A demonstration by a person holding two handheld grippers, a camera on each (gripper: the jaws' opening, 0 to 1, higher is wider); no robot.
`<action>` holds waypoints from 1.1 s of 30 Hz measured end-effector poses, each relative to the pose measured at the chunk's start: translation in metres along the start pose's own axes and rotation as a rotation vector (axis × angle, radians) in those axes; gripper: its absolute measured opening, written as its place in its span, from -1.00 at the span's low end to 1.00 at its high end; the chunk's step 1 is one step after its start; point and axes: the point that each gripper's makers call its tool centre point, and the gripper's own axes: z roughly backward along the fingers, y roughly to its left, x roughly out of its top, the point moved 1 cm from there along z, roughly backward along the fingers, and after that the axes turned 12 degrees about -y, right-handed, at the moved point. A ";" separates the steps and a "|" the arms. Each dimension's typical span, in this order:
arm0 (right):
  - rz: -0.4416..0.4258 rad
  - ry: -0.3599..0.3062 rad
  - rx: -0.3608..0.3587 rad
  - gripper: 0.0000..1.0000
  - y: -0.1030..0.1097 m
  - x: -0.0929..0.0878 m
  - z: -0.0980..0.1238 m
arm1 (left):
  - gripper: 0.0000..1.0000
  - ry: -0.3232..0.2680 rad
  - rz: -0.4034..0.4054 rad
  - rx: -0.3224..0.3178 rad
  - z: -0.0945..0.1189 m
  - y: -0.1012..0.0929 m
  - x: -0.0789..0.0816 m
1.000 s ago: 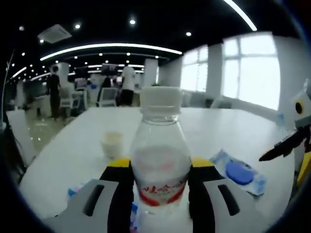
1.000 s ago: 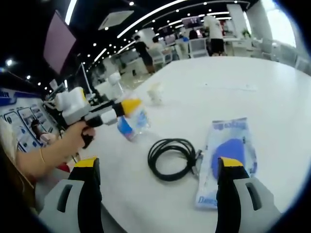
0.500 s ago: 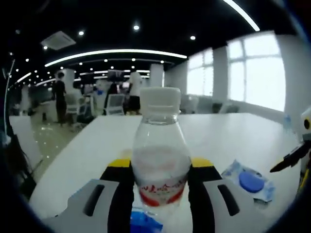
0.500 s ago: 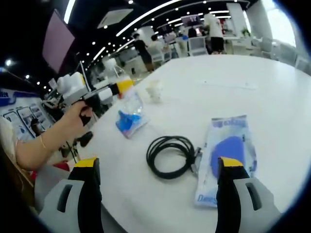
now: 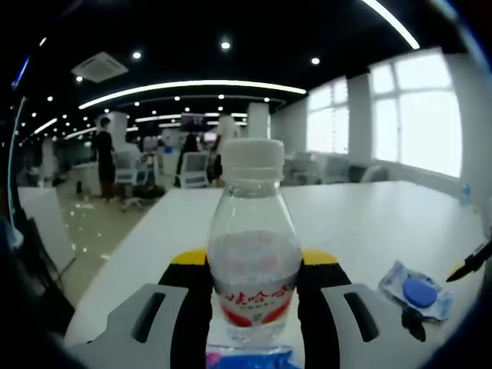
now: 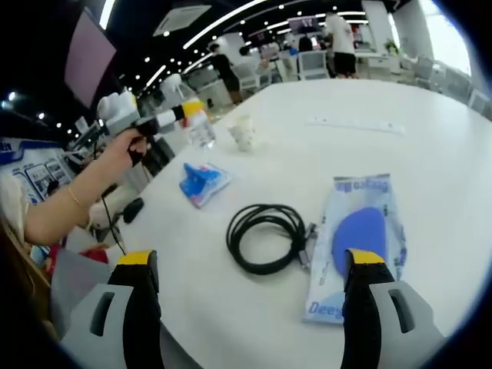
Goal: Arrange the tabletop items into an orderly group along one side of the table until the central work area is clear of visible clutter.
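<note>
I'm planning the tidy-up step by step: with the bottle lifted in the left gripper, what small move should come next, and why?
Probably lower the water bottle onto the table near the paper cup. The left gripper is shut on it, held off the tabletop, and the cup sits toward that edge, away from the cable.

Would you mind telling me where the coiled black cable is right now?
In the right gripper view, the coiled black cable lies on the white table between the small blue packet and the large blue-and-white packet, close beside the latter.
</note>
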 end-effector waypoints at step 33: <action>-0.051 0.094 -0.058 0.99 -0.023 -0.032 -0.005 | -0.21 0.003 -0.027 0.024 -0.081 0.083 -0.035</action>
